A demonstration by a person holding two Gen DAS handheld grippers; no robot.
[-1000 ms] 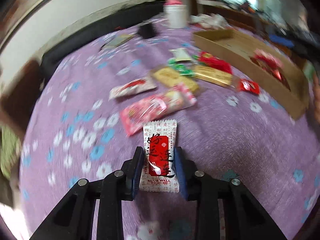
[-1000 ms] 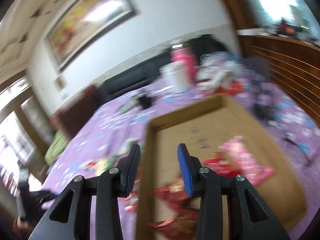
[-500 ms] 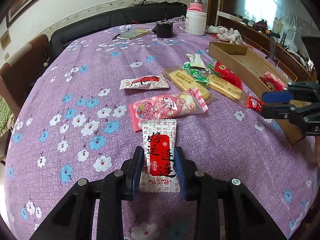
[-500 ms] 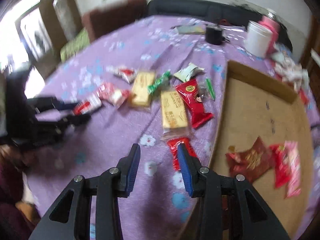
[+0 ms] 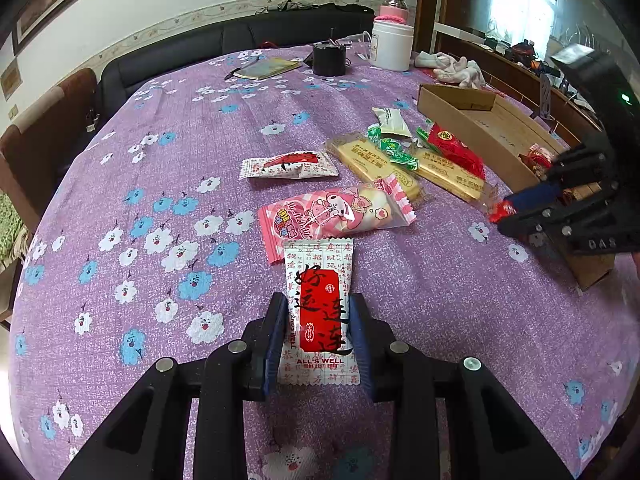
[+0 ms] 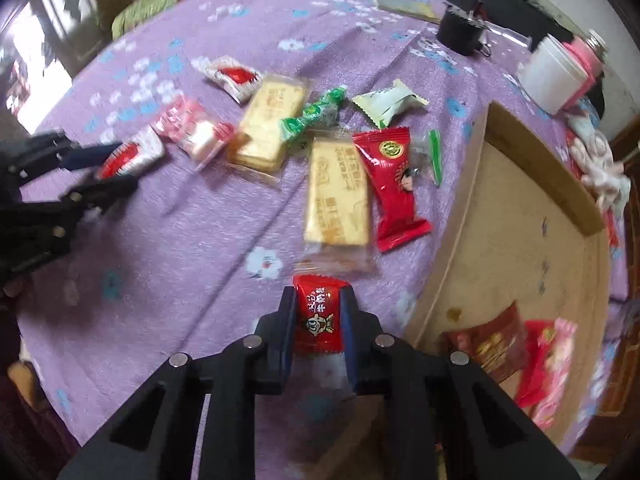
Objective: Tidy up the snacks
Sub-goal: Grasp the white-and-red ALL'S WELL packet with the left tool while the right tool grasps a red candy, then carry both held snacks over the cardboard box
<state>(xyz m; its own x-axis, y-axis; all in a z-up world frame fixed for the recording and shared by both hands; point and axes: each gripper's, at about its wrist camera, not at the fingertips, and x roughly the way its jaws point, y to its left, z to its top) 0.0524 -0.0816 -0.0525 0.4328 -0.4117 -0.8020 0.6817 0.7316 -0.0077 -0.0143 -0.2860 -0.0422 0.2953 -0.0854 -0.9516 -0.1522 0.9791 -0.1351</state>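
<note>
My left gripper (image 5: 318,304) is shut on a white-and-red snack packet (image 5: 320,276) that lies on the purple flowered tablecloth (image 5: 160,200). My right gripper (image 6: 318,296) points steeply down beside the cardboard tray (image 6: 540,240). Its jaws are closing on a small red snack packet (image 6: 318,316), and the pads press its sides. In the left wrist view the right gripper (image 5: 516,208) is at the tray's near corner. Loose snacks lie between the grippers: a pink packet (image 5: 336,212), two yellow biscuit packs (image 5: 368,160), a red packet (image 5: 456,150) and green candies (image 6: 316,114). A few red and pink packets (image 6: 520,344) lie in the tray.
At the far side of the table stand a white jar (image 5: 392,50), a black cup (image 5: 328,58), a booklet (image 5: 266,68) and a bundled cloth (image 5: 452,66). A black sofa (image 5: 180,52) runs behind the table. A brown chair (image 5: 36,128) is at its left.
The right gripper swung down from above the tray to the table beside it and shut on the small red packet. The left gripper kept its hold and place.
</note>
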